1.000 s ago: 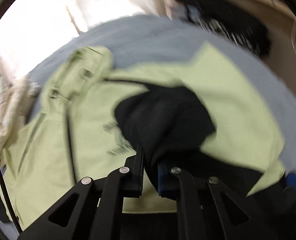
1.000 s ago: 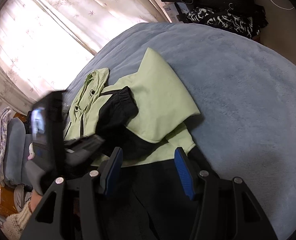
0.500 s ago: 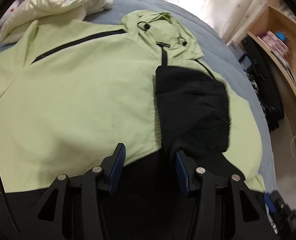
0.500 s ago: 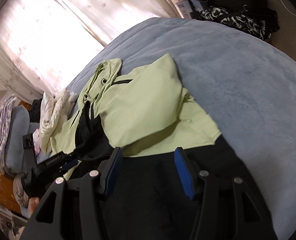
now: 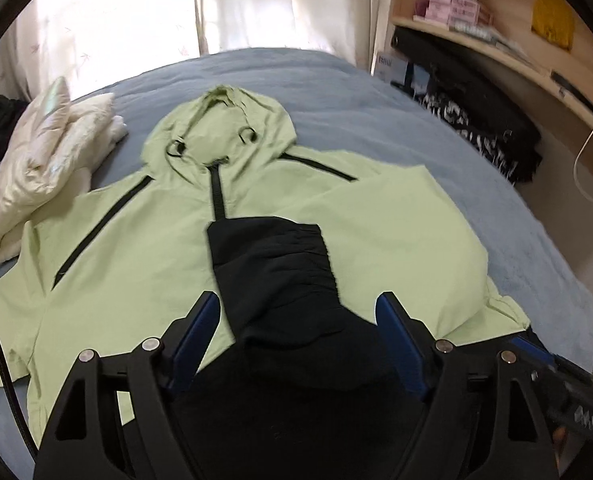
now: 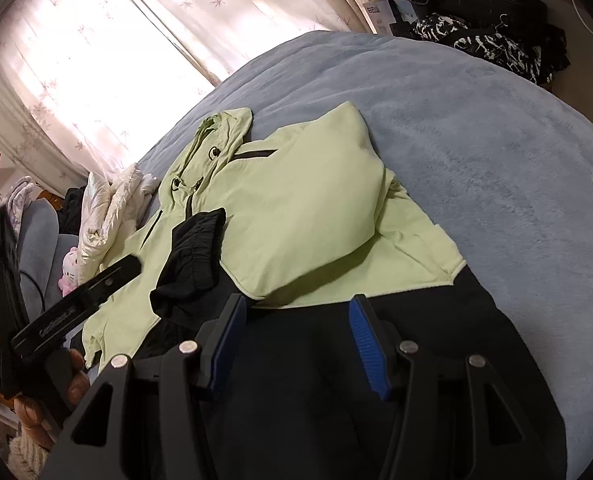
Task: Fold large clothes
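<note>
A pale green hooded jacket (image 5: 136,260) with a black lower part lies spread face up on the blue bed (image 5: 376,112). Its black sleeve (image 5: 272,264) is folded in over the chest below the zip. My left gripper (image 5: 298,308) hovers just short of that sleeve, its jaws opening, and the pads press on nothing. In the right wrist view the jacket (image 6: 296,220) shows its other side folded inward, with the black sleeve (image 6: 192,248) beside it. My right gripper (image 6: 296,304) stands open over the black hem with nothing between its pads. One of the left gripper's fingers (image 6: 96,288) shows at the left, held by a hand (image 6: 72,384).
A folded cream padded garment (image 5: 44,152) lies on the bed left of the hood. Dark and patterned clothes (image 5: 476,128) are piled beside the bed under a wooden shelf (image 5: 496,40). Curtains (image 6: 96,60) hang behind. A pink plush toy (image 6: 70,268) sits at the left.
My left gripper was shut on the black sleeve, then let it go across the chest, opened wide and drew back. The right gripper stayed open and hardly moved.
</note>
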A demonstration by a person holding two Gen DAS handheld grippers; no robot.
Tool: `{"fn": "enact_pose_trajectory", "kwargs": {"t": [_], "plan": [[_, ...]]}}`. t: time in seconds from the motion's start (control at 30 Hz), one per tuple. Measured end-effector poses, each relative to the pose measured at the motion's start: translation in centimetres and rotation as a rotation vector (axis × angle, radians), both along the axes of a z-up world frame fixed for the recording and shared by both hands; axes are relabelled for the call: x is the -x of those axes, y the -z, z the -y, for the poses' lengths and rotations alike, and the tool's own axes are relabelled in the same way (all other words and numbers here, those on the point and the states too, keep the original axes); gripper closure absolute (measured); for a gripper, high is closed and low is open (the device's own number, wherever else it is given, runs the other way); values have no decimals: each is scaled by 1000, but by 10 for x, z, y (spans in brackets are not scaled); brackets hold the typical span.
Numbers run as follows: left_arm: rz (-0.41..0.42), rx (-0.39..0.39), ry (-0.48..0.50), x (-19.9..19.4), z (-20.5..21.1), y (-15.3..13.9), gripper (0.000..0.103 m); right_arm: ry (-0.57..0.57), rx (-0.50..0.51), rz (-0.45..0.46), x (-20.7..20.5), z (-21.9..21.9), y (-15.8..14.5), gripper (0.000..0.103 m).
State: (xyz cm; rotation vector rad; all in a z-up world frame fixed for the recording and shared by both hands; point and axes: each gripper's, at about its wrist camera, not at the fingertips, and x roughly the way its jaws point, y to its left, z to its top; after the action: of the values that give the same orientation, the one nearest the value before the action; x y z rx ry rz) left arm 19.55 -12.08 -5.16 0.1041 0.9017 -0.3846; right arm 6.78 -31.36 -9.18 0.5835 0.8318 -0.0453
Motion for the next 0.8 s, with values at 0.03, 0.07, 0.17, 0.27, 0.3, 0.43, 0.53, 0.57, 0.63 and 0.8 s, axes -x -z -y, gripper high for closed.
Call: {"fn": "enact_pose_trajectory", "kwargs": {"t": [0.03,0.07,0.17,0.27,0.3,0.43,0.53,0.57,0.63,0.8], "plan": [[-19,-5,2,-4,5,4,25,-2,-1,0,0,-1,0,49],[-42,-6,9,-7,12,10,25,-3,-1,0,0,-2,1,49],[-133,-24,10,-27,31,38,25,-1,1,-4,1,-1,2,49],[-208,-76,-47,-50,43,68,25,7,-6,-6,1,2,4,49],[-219,-89,-60,-56,45,75,25,9,-5,-7,2,3,4,49],[-184,-137,-67,-62,55,85,26,18,-2,-6,3,7,7,49],[-145,-178,16,-59,64,80,74,25,-9,-11,4,11,9,49],[-145,-184,35,-59,66,77,78,28,-13,-11,4,12,9,49],[-114,-149,57,-57,58,58,79,30,-14,-11,4,14,10,49],[-25,83,-67,-57,-21,1,79,18,-2,-1,2,12,6,49]]}}
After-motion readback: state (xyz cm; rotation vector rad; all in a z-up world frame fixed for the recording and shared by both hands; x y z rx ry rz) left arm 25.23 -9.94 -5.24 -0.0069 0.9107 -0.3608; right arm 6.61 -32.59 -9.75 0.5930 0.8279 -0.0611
